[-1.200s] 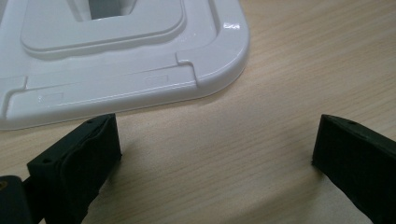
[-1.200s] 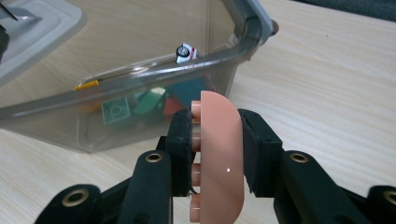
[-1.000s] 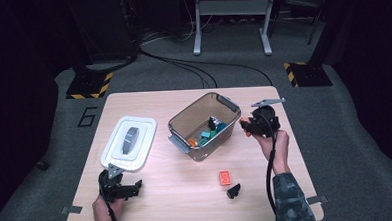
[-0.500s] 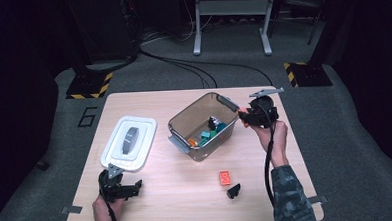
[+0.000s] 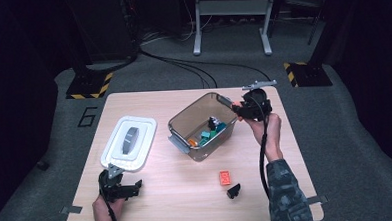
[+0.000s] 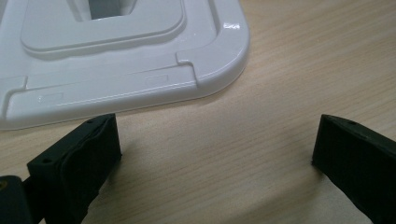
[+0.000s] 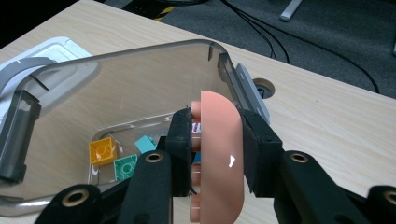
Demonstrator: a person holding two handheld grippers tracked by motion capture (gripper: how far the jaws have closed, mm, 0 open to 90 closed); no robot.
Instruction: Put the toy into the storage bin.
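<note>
A clear plastic bin (image 5: pixel 196 103) stands in the middle of the table with several small bricks inside, among them a yellow brick (image 7: pixel 102 150) and a green brick (image 7: pixel 125 167). My right gripper (image 5: pixel 237 110) hovers at the bin's right end, shut on a peach rounded brick (image 7: pixel 219 158) held upright over the bin's rim (image 7: pixel 126 88). The left gripper (image 5: pixel 132 186) rests low on the table at the front left. It stands open with bare wood between its jaws (image 6: pixel 215 149), just in front of the white lid (image 6: pixel 116 56).
The white lid (image 5: pixel 129 143) lies flat to the left of the bin. An orange brick (image 5: pixel 225 178) and a small black piece (image 5: pixel 233 191) lie on the table in front of the bin. Cables and stand legs lie on the floor beyond the table.
The right gripper has risen a little with the peach brick and moved closer over the bin's right end. The left gripper has stayed where it was.
</note>
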